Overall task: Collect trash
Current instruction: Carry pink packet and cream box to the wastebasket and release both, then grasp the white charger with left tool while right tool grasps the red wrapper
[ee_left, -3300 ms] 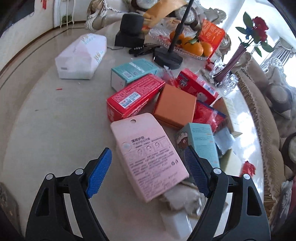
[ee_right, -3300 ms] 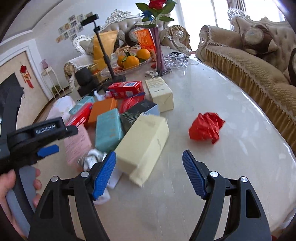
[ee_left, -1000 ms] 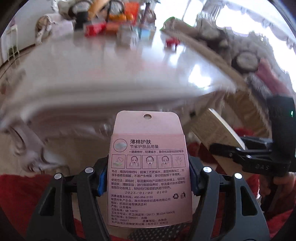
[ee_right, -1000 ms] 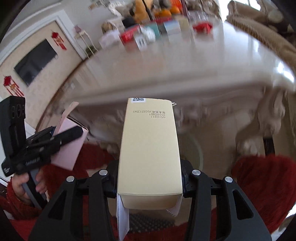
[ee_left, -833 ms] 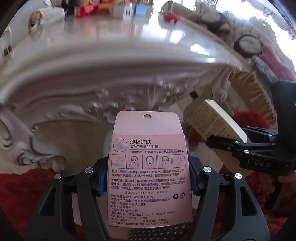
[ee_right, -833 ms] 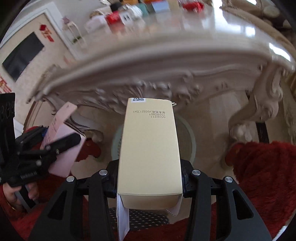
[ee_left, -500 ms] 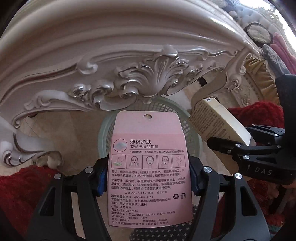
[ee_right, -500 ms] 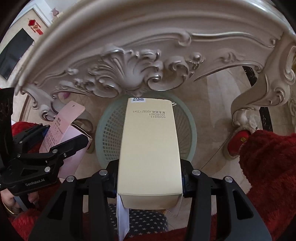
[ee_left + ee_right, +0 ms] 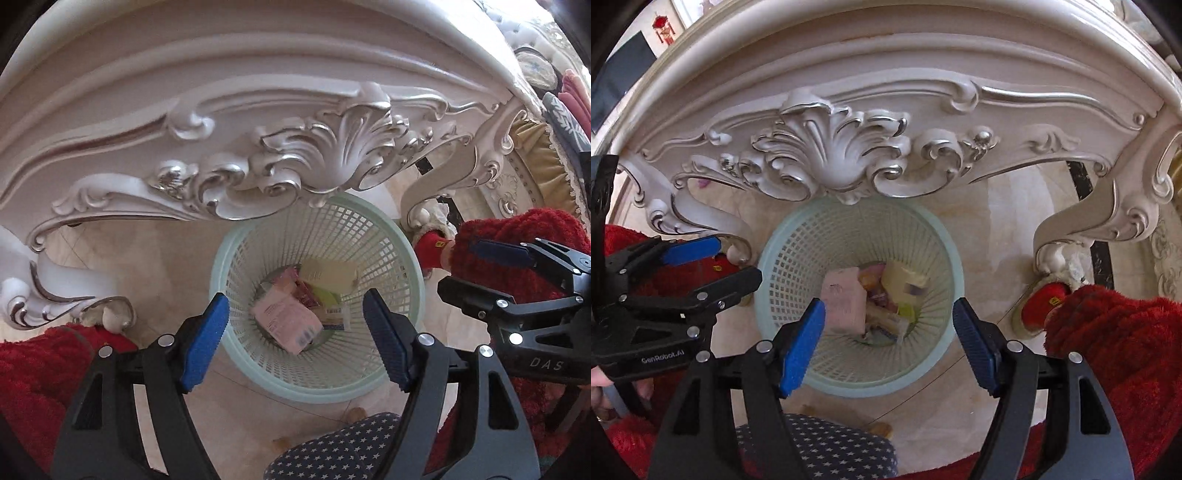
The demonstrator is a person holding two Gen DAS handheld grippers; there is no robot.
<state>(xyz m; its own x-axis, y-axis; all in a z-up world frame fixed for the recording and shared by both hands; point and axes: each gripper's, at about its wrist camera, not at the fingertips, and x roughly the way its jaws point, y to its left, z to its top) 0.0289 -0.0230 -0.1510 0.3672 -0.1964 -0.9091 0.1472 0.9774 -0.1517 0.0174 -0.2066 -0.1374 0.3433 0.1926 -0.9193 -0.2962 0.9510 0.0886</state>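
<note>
Carved white table apron (image 9: 280,155) is arching above both tongs, and pale floor tile is showing below it. Directly ahead of and beneath the 2 tongs, the green mesh wastebasket (image 9: 391,384) is standing on the floor under the table edge. Half a second ago each tong was clamping a box; now the left gripper (image 9: 295,339) and the right gripper (image 9: 890,343) are both hanging spread apart and empty over the basket mouth. The pink box (image 9: 286,319) is lying at the basket bottom between the left tong's fingers in its view, and the cream box (image 9: 328,275) is resting just beyond it among other wrappers. Both drops appear to be landing cleanly inside, so this pair is likely finished, and more trash probably needs fetching from the tabletop.
</note>
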